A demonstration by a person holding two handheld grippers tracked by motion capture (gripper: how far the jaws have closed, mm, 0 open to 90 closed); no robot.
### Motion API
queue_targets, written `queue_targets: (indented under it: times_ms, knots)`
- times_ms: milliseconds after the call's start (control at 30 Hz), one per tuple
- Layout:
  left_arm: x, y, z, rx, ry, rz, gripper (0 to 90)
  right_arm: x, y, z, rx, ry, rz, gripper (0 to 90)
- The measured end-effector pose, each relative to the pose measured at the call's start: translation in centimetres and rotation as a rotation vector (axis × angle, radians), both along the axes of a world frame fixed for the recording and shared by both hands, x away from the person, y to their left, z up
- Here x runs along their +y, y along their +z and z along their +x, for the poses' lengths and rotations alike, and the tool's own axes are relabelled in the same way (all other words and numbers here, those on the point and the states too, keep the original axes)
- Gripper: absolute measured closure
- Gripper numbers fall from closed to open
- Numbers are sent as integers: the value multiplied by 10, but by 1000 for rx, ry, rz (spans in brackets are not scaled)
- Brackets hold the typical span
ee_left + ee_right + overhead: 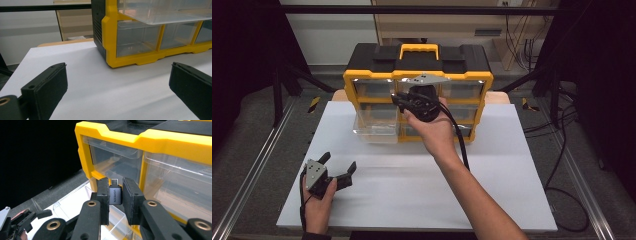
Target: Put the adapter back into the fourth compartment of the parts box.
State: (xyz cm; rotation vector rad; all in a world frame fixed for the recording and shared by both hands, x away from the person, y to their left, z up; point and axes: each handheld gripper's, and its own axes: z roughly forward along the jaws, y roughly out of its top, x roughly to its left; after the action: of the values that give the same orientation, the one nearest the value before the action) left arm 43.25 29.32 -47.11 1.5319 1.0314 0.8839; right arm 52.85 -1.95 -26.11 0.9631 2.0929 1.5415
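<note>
holding a small grey adapter (115, 195) clamped in the right gripper (115, 197), before the organiser (362, 82)
pulled-out clear drawer (374, 127) below-left; left gripper (339, 165) apart, near-left on bare white board (412, 190)

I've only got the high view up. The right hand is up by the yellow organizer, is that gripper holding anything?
Observer: Yes. The right gripper is shut on a small dark adapter with a metal plug at its tip.
Operator: Where is it relative to the drawers?
Observer: In the right gripper view it sits above the pulled-out clear drawer, in front of the organizer.
Operator: And the left gripper?
Observer: The left gripper has its jaws wide apart with nothing between them, low over the white table.
</note>
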Motion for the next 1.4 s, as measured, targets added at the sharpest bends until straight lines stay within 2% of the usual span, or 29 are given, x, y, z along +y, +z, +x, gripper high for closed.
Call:
queue_targets:
  times_ms: [867, 1400]
  knots:
    - [0, 0, 0, 5, -9, -10, 16, 16, 1, 2, 1, 33, -54, 761]
    - [0, -1, 0, 9, -12, -8, 17, 21, -3, 5, 16, 49, -78, 761]
